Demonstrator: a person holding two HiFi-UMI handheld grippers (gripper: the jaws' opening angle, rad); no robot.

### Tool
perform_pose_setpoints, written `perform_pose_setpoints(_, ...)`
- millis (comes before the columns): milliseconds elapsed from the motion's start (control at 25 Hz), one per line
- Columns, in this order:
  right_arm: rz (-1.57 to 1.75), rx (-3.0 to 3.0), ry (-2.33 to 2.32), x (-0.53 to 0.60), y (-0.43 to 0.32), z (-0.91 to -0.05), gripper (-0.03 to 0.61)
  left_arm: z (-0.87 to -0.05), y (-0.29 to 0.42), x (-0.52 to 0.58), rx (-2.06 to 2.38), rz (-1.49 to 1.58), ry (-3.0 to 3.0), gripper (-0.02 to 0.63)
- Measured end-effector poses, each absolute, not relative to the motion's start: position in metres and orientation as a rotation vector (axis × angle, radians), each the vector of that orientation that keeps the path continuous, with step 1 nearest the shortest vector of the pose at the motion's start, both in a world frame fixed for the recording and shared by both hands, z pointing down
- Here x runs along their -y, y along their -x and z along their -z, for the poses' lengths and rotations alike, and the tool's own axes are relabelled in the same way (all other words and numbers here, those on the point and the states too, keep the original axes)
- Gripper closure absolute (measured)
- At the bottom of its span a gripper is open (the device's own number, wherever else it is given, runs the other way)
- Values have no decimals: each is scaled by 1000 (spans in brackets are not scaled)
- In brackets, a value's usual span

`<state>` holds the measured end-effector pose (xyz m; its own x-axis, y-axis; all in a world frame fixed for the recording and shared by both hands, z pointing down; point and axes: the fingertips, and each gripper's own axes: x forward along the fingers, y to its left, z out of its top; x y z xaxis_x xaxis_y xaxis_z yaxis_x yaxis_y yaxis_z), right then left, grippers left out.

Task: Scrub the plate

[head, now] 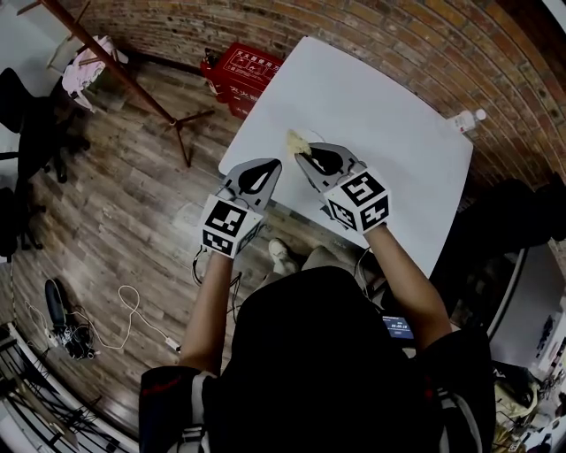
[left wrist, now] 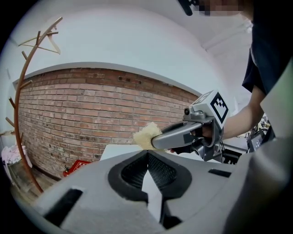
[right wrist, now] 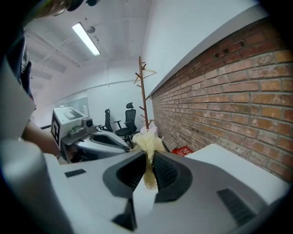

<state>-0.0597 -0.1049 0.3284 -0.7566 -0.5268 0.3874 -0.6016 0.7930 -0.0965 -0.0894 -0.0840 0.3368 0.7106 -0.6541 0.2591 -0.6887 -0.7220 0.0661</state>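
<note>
Overhead: white table (head: 380, 106) on wood floor (head: 133, 221); brick wall (head: 265, 22) at 12 o'clock, bottle (head: 466, 119) at 2 o'clock.

Left gripper view: left gripper (left wrist: 147, 153) fully closed, nothing gripped.

Right gripper view: right gripper (right wrist: 149, 153) clamped on yellow sponge (right wrist: 147, 142).

Plate not discernible in any view. Judged pre-scrub; next, finding plate and lowering sponge onto it.

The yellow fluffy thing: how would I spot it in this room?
Start at the white table beside the brick wall. Above its near edge, the right gripper pinches a pale yellow scrubber at its tip. It alone is yellow and fuzzy; the left gripper is empty.
</note>
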Motion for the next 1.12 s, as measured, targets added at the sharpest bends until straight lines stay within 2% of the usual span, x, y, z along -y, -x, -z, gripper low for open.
perform_pose_setpoints(640, -261, 2720, -847, 96, 40, -286, 525, -284, 68, 80, 1207, -245, -2756, 595)
perform_pose_setpoints(1120, -218, 2765, -846, 61, 14, -266, 525, -265, 45, 38, 1358, -256, -2744, 595)
